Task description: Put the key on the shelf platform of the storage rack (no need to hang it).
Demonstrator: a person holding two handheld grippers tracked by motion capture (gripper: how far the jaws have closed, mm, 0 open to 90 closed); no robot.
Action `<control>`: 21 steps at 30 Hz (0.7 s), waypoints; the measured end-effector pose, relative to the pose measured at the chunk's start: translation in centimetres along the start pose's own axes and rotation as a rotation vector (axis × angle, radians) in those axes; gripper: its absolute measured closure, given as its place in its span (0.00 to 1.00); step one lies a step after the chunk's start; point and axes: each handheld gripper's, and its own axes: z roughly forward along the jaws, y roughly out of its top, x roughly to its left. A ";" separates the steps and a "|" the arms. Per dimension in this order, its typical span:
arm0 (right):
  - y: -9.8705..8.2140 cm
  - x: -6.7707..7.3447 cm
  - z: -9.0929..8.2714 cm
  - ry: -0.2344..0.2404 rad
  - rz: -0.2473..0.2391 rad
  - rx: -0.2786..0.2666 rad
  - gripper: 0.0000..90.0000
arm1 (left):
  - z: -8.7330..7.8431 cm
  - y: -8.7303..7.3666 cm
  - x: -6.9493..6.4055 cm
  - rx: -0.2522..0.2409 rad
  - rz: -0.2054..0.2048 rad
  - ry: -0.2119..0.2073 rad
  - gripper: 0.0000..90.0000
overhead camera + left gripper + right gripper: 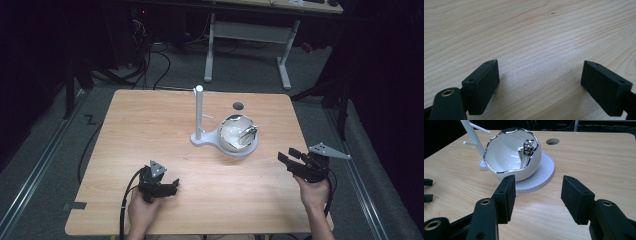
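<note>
High view: a white bowl [235, 134] with a silvery rim sits tilted on the round base of a white stand [200, 116], past the middle of the table [150, 120] toward its far edge, with a small metal piece [248, 133] inside. The left hand-held gripper [172, 186] rests near the near edge, jaws apart.

Left gripper view: its jaws stand wide over bare wood.

Right gripper view: the right hand-held gripper [537, 195] is released, empty, aimed at the bowl [509, 157] just ahead.

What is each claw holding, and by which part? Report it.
Nothing is held. The left claw stands open over bare table; the right claw is open, short of the white bowl.
</note>
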 end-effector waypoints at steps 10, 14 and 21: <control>-1.2 0.6 0.0 0.015 0.003 0.007 0.51 | 0.0 0.0 0.0 0.000 0.000 0.000 0.17; -1.7 0.8 0.1 0.022 -0.003 0.014 0.51 | 0.0 0.0 0.0 0.000 0.000 0.000 0.17; -2.6 1.1 0.5 0.029 -0.004 0.033 0.51 | 0.0 0.0 0.0 0.000 0.000 0.000 0.17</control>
